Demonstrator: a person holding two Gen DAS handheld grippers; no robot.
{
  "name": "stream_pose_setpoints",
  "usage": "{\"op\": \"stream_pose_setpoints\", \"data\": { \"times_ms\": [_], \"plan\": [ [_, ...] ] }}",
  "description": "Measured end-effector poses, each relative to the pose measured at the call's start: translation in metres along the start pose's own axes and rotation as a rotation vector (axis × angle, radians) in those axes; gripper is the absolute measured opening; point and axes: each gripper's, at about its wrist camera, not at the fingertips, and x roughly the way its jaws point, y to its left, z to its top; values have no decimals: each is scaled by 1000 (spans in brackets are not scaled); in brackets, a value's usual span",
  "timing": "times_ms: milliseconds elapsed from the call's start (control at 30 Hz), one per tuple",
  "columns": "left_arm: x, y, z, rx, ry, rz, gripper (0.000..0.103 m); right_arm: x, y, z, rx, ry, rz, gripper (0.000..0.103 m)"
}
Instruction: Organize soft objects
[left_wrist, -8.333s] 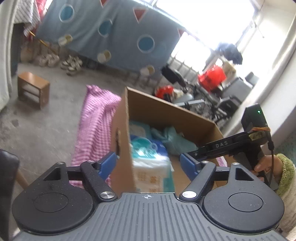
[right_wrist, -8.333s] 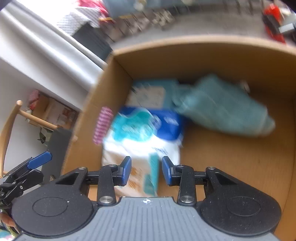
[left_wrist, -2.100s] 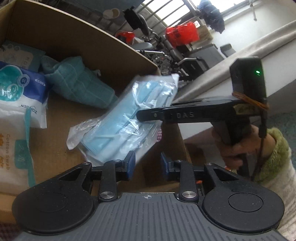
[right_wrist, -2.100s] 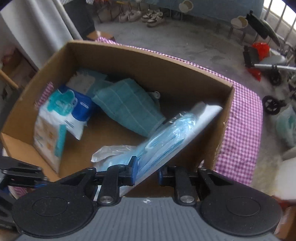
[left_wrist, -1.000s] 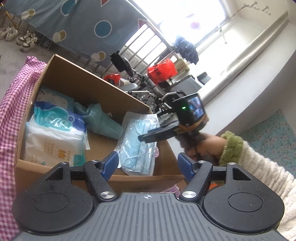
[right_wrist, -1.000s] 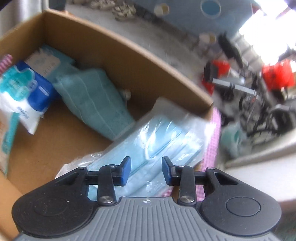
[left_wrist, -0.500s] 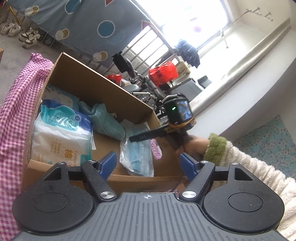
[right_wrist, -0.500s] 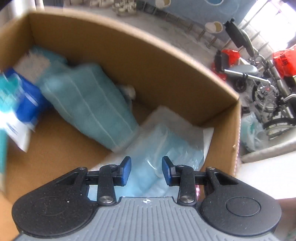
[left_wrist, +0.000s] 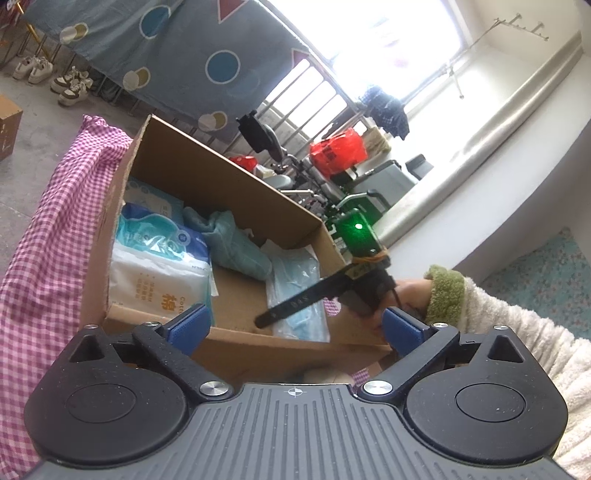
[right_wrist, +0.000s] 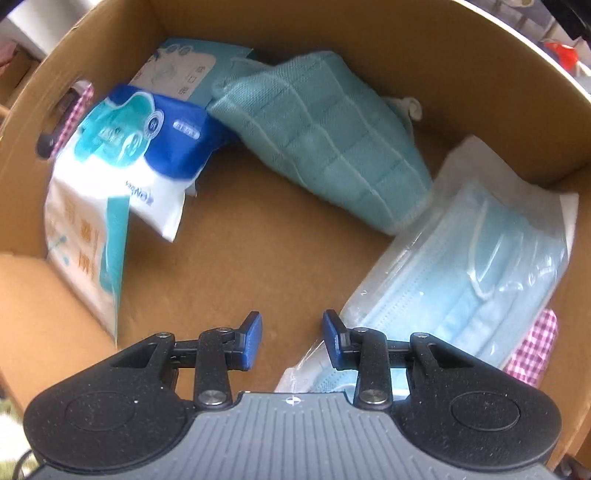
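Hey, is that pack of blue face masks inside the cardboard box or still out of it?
Inside. The mask pack lies in the cardboard box, beside the teal towel; the right gripper holds nothing.

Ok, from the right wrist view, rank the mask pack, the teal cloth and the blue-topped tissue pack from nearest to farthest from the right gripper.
Measured from the right gripper, which hangs over the bare floor of the cardboard box:
1. Mask pack, just to its right, against the box's right wall.
2. Teal cloth, ahead, toward the far wall.
3. Blue-topped tissue pack, far left; roughly as far as the cloth, so this order is loose.
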Motion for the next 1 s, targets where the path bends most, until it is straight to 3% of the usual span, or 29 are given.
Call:
{"op": "stream_pose_setpoints", "data": {
  "times_ms": [167,267,367,433,533,667,767,867,1000],
  "plan": [
    [0,6,-3,-8,4,8,100,-9,-10,-17,13,20,23,39],
    [1,8,-2,-24,2,5,100,-34,-16,-18,24,-63,61,41],
    [1,7,0,-21,-2,2,100,-67,-33,-17,82,-201,5,43],
    [0,6,1,-14,-7,0,101,-76,-49,-10,143,-243,-98,44],
    [-2,3,1,-6,-14,-13,101,-69,-60,-1,193,-231,-202,44],
    [-2,0,-1,9,-19,-25,101,-41,-67,7,199,-159,-247,44],
    [-2,-2,-2,10,-13,-24,101,-33,-63,12,171,-175,-238,61],
    [-5,-2,-4,14,-12,-14,102,-37,-56,10,142,-189,-239,60],
    [-14,-2,-4,8,-35,11,102,-77,-48,-11,160,-305,-167,60]
  ]
}}
